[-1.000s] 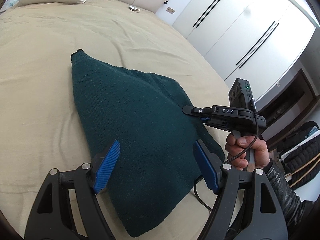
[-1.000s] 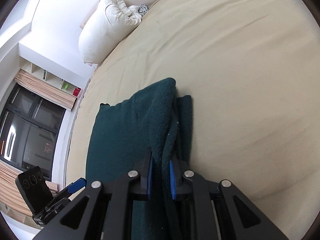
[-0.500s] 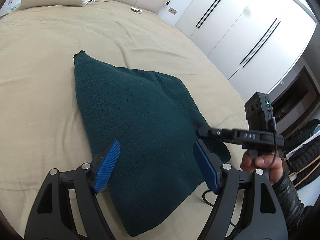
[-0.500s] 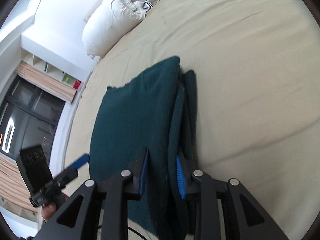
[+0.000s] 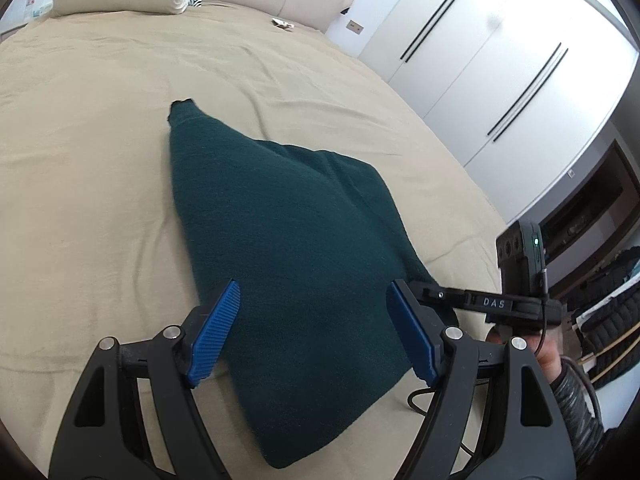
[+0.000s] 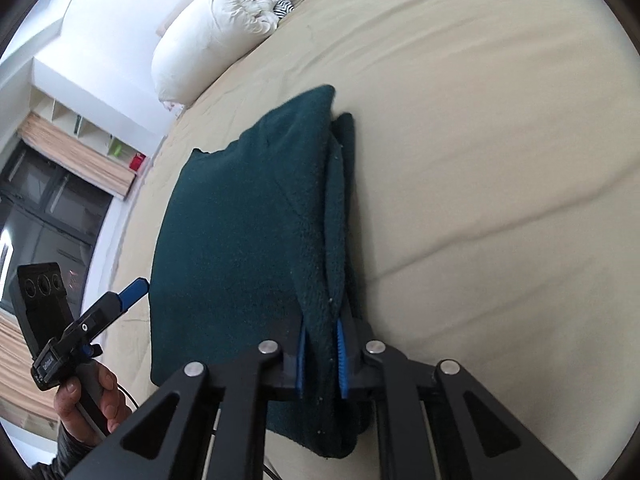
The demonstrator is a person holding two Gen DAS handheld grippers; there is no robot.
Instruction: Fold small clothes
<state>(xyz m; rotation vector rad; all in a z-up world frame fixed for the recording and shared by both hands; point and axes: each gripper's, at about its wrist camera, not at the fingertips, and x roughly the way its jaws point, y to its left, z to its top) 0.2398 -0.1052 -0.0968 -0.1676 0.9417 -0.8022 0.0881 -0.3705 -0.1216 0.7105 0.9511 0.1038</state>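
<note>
We find the dark green garment (image 5: 288,264) lying on the bed (image 5: 88,168), already doubled over into a thick, wedge-shaped bundle with its layers stacked along one long edge. A white pillow (image 6: 208,36) rests at the head of the bed, well apart from the work.

The right gripper (image 6: 322,354) is at the near end of that layered edge. Its jaws are closing, and the right wrist view shows a ridge of the green cloth caught between the blue pads, which press on it from both sides. We record this as a pinch on the folded edge.

The left gripper (image 5: 316,332) hovers over the near part of the garment with its jaws spread wide. Nothing is between its pads and it does not touch the cloth as far as we can tell.

In our judgement the step in hand is securing the edge for a further fold or for squaring up the bundle. The next move calls for the right gripper to lift and carry the pinched layers together, without letting the lower ones slip out. The left gripper would need to come down and steady or take the opposite side, since a one-sided pull is likely to drag the whole bundle across the sheet.
</note>
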